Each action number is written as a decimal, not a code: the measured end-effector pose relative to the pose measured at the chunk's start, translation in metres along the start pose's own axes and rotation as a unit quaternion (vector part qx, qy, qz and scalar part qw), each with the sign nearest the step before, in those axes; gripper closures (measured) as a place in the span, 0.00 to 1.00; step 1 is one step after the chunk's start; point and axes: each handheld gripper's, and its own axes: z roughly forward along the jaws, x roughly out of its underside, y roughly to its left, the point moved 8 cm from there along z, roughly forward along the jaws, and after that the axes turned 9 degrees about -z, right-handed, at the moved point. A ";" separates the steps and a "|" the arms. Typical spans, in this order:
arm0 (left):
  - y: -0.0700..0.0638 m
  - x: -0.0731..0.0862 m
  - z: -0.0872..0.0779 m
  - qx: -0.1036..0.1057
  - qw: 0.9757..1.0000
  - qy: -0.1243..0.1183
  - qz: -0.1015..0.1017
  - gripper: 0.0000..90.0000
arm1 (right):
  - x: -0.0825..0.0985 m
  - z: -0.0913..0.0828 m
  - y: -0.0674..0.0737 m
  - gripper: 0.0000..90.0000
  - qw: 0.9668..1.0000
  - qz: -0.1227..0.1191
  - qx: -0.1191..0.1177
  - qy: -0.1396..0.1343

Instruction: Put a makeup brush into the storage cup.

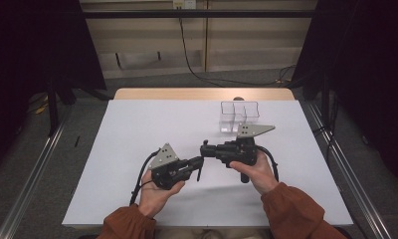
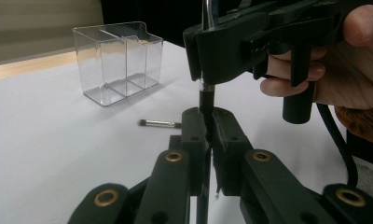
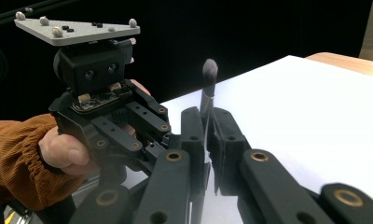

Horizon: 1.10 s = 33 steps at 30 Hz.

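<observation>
A slim black makeup brush with a silver ferrule stands upright between the two grippers. My left gripper is shut on its lower handle. My right gripper is shut on the same brush higher up, and the grey bristle tip sticks out above its jaws. In the high view the left gripper and right gripper meet tip to tip over the middle of the white table. A second small brush lies flat on the table beyond the left jaws.
A clear plastic organizer with several compartments stands at the back right of the table, also seen as the clear organizer in the left gripper view. Metal rails run along both sides of the table. Dark curtains hang left and right.
</observation>
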 end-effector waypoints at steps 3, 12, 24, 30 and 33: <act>0.000 0.000 0.000 -0.002 1.000 -0.002 -0.001 0.90 | 0.000 0.000 0.000 0.94 1.000 -0.001 0.002 0.000; 0.004 -0.004 -0.005 -0.016 1.000 -0.013 0.002 0.74 | -0.002 0.000 -0.001 0.94 1.000 -0.003 0.004 -0.003; 0.007 -0.004 -0.006 -0.029 1.000 -0.007 -0.008 0.43 | -0.004 -0.005 -0.002 0.94 1.000 -0.009 0.013 -0.005; 0.011 -0.006 -0.006 -0.040 0.999 -0.014 -0.004 0.28 | -0.005 -0.009 -0.004 0.94 1.000 -0.011 0.018 -0.007; 0.013 -0.006 -0.007 -0.044 0.999 -0.014 -0.003 0.20 | -0.005 -0.010 -0.005 0.94 1.000 -0.013 0.022 -0.006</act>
